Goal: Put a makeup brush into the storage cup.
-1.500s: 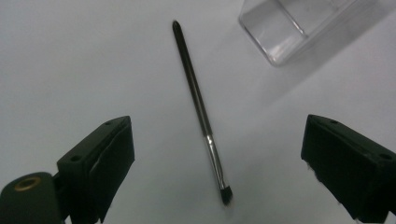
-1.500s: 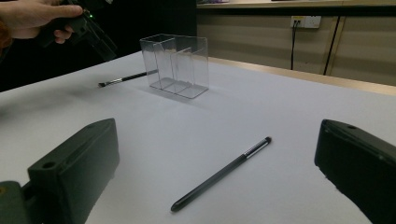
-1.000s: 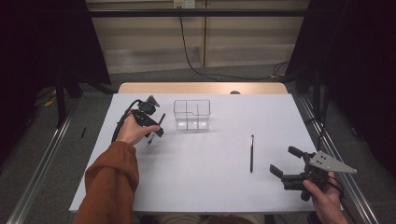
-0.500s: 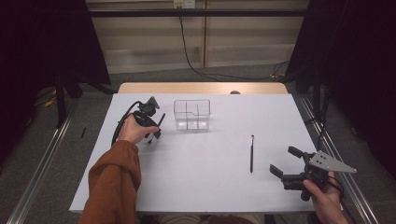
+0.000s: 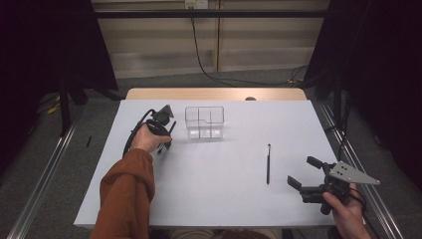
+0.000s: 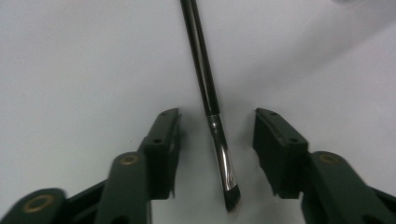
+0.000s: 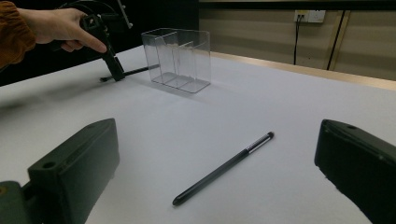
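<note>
Brush lies flat on the white table between the jaws of the left gripper, its black handle running away from them and its dark bristle tip pointing back toward the gripper body. The jaws have just been closing around it, yet a gap remains on each side of the metal ferrule; neither pad touches it. In the high view the left gripper points down at the table, held by a hand in an orange sleeve.

Clear organiser, an open-topped box with inner dividers, stands just beyond and to the right of the left gripper's jaws; from the right gripper view the brush handle reaches toward its near wall, whether touching I cannot tell.

Black pen lies further right, well apart from the organiser. In the right gripper view it lies ahead of and between the wide-open jaws of the right gripper, clear of both. The right gripper holds nothing.
</note>
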Available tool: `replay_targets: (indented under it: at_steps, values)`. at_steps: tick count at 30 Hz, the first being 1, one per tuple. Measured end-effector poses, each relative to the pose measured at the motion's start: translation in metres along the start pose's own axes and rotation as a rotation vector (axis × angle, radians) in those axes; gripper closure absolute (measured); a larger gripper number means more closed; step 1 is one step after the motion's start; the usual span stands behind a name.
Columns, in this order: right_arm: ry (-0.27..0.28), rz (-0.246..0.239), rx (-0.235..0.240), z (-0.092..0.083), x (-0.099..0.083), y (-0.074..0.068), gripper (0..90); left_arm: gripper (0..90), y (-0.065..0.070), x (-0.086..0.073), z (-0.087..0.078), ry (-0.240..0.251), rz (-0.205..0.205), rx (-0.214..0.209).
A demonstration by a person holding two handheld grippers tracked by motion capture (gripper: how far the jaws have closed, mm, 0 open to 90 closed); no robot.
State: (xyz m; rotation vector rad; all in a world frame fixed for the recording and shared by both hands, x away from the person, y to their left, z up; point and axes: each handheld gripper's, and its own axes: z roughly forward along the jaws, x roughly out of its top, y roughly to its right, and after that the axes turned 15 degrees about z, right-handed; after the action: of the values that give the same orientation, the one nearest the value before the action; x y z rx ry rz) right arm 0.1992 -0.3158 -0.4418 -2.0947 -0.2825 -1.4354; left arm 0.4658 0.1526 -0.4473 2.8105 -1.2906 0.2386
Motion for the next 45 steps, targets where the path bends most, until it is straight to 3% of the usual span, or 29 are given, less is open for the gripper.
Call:
replay_targets:
  at_steps: [10, 13, 21, 34, 45]
  values:
    - [-0.003, 0.005, 0.002, 0.001, 0.000, 0.000, 0.0, 76.6, -0.003, 0.001, -0.001, -0.015, -0.026, -0.006]
    - [-0.005, 0.006, 0.002, 0.001, 0.000, 0.000, 0.0, 79.0, -0.002, 0.003, 0.000, -0.025, -0.027, -0.002]
    - [-0.010, 0.009, 0.005, 0.001, 0.000, 0.001, 0.0, 83.8, -0.002, 0.003, 0.000, -0.026, -0.048, -0.004]
    - [-0.010, 0.011, 0.003, 0.001, 0.000, 0.001, 0.0, 84.0, -0.004, 0.001, -0.002, -0.013, -0.074, -0.010]
    - [-0.010, 0.012, -0.003, 0.001, 0.000, 0.001, 0.0, 84.1, -0.007, -0.009, -0.003, 0.066, -0.117, -0.032]
